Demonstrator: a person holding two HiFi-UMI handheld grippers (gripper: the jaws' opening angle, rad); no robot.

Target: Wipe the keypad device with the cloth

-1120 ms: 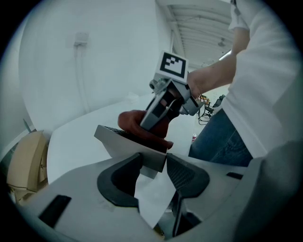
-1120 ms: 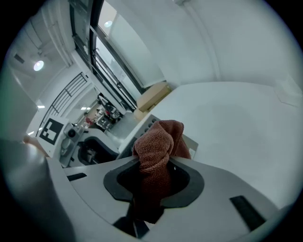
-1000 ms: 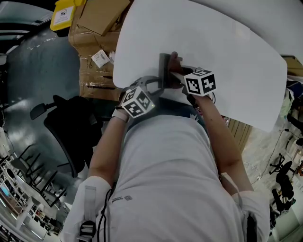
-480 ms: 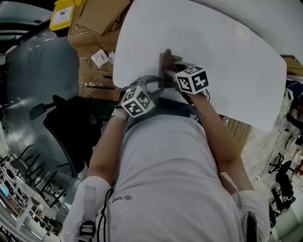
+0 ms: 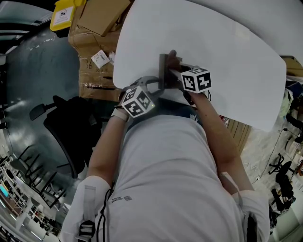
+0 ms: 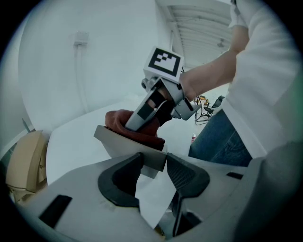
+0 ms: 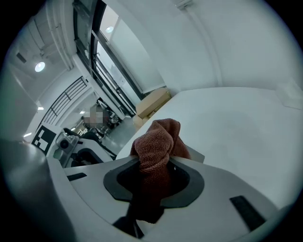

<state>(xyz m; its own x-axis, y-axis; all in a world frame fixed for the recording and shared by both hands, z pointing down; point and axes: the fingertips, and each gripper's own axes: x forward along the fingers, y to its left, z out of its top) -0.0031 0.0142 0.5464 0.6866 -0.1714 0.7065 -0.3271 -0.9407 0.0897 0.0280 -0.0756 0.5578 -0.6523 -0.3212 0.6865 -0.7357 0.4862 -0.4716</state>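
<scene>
On the white table [image 5: 227,47] a flat grey keypad device [image 5: 164,71] lies near the front edge. My left gripper [image 5: 157,86] grips the device's near edge; in the left gripper view its jaws [image 6: 154,163] are closed on the grey slab [image 6: 120,144]. My right gripper [image 5: 177,66] is shut on a bunched reddish-brown cloth [image 7: 156,142] and presses it onto the top of the device [image 7: 195,155]. From the left gripper view the cloth [image 6: 118,120] sits on the device under the right gripper [image 6: 135,123]. The keys are hidden.
Cardboard boxes [image 5: 99,19] and a yellow container [image 5: 64,12] stand on the floor left of the table. A black office chair [image 5: 71,123] is at my left side. The table's front edge runs close to my body.
The right gripper slid the cloth a little to the left over the device, then back to the right. The left gripper and the device have kept still.
</scene>
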